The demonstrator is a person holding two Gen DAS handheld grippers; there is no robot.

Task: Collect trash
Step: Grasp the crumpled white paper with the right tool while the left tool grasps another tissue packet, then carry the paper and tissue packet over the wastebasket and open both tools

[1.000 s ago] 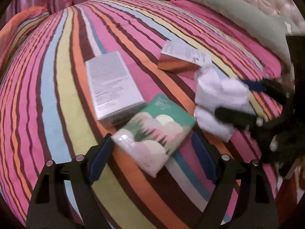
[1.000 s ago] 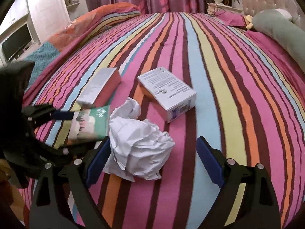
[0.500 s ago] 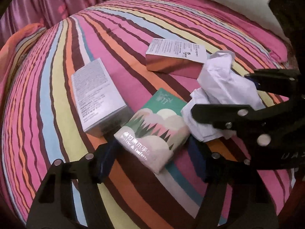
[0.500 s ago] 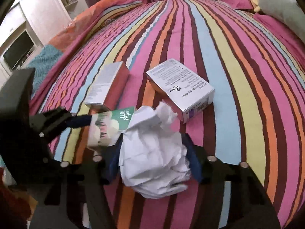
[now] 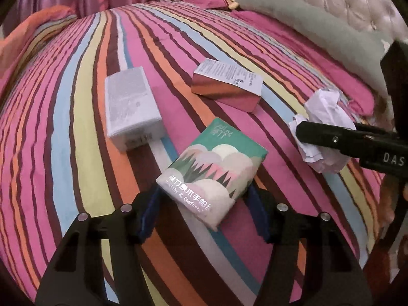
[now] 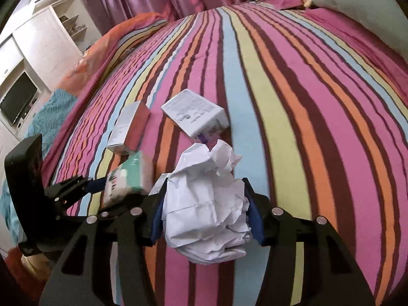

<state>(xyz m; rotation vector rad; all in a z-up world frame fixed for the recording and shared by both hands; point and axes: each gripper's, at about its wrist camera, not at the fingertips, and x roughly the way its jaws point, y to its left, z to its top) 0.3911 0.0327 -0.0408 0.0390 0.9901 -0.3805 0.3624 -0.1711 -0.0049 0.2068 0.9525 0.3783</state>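
tissue pack: sits right between the left claw pads, near end poking back toward the camera, long axis running away up the bed and a bit to the right
left claw: jaws closing on the pack, pads at both sides, looks like they're just about touching it
paper wad: squeezed tight in the right claw, bulging out above and below the pads
right claw: clamped on the wad, off to the right of the left one
silver boxes: one ahead-left of the left claw, other farther ahead, both loose on the striped bedspread
nearer hand: left for both boxes, I'd guess
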